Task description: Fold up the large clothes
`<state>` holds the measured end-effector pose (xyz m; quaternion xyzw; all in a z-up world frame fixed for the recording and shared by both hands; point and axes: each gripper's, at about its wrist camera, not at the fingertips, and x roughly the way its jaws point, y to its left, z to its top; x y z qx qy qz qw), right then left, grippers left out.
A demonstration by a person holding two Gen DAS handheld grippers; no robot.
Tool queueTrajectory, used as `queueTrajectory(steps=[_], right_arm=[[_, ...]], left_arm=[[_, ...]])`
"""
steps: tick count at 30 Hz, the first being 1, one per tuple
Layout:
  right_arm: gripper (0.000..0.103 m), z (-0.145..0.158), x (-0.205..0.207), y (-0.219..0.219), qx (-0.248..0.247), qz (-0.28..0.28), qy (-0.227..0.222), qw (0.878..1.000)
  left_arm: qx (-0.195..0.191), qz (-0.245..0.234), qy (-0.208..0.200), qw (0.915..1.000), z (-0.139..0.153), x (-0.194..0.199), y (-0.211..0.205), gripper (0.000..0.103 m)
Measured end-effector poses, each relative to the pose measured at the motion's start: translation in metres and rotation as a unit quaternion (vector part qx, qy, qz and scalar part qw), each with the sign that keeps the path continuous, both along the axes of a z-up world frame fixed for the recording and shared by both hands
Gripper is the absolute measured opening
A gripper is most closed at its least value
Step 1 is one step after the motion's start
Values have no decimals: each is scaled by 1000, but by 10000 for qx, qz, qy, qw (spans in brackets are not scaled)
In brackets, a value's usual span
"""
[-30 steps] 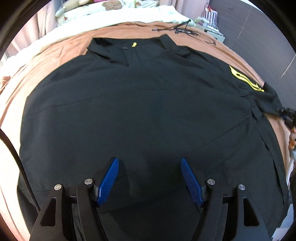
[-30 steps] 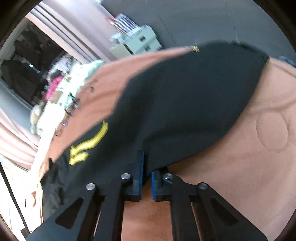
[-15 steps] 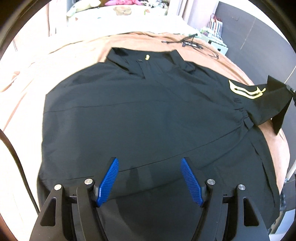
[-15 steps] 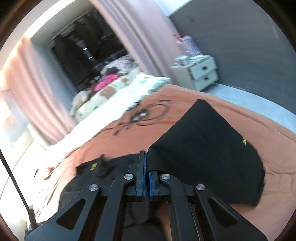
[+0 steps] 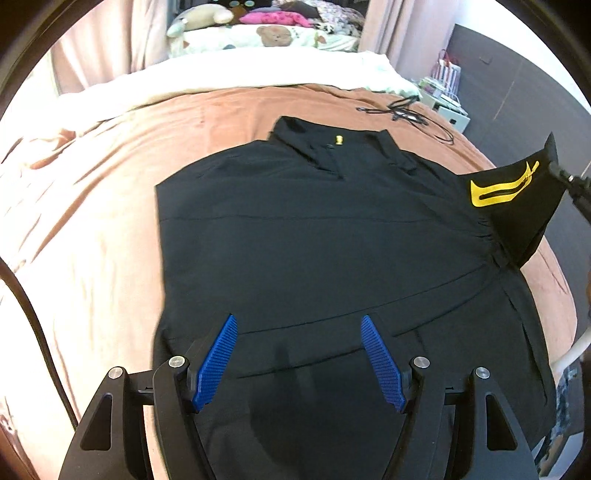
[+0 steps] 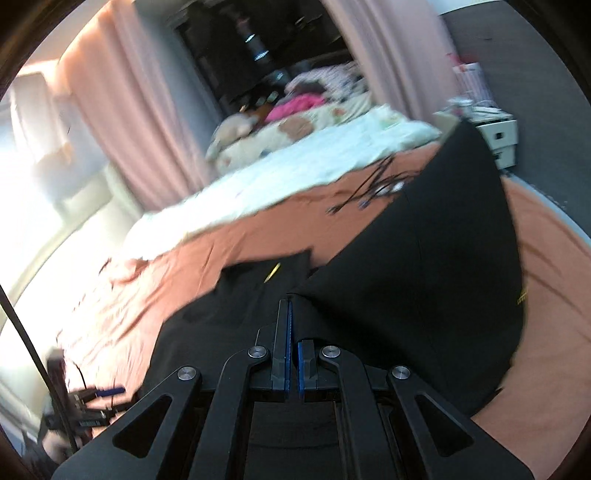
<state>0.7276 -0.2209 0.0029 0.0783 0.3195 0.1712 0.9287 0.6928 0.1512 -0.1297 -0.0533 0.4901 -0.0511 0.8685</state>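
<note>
A large black shirt lies spread flat on a brown bedspread, collar at the far end. My left gripper is open and empty, hovering over the shirt's near hem. My right gripper is shut on the shirt's right sleeve and holds it lifted off the bed. In the left wrist view the raised sleeve with its yellow stripe mark stands up at the right edge, with the right gripper at its tip.
Black cables lie on the bedspread beyond the collar. A white quilt and soft toys are at the head of the bed. A white nightstand stands by the grey wall at right. Pink curtains hang behind.
My right gripper has lifted the sleeve off the bedspread and swung it up and inward over the shirt. My left gripper has pulled back and up, so more of the bed shows.
</note>
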Motion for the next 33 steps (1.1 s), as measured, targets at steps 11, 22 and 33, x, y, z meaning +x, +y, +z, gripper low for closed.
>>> queueTrajectory(steps=[11,22,33], right_arm=[[3,-95,33,80,-749,341,1453,9860],[72,-49,15,-13,375,141,1227,9916],[63,-63,44,-133,997,-1350,1279,9775]], left_arm=[[0,367,26,9993,6,-25,47,71],[36,354,-27,9994,17,-41,50,71],[-46,213,56,9997,-7,-23,34,71]])
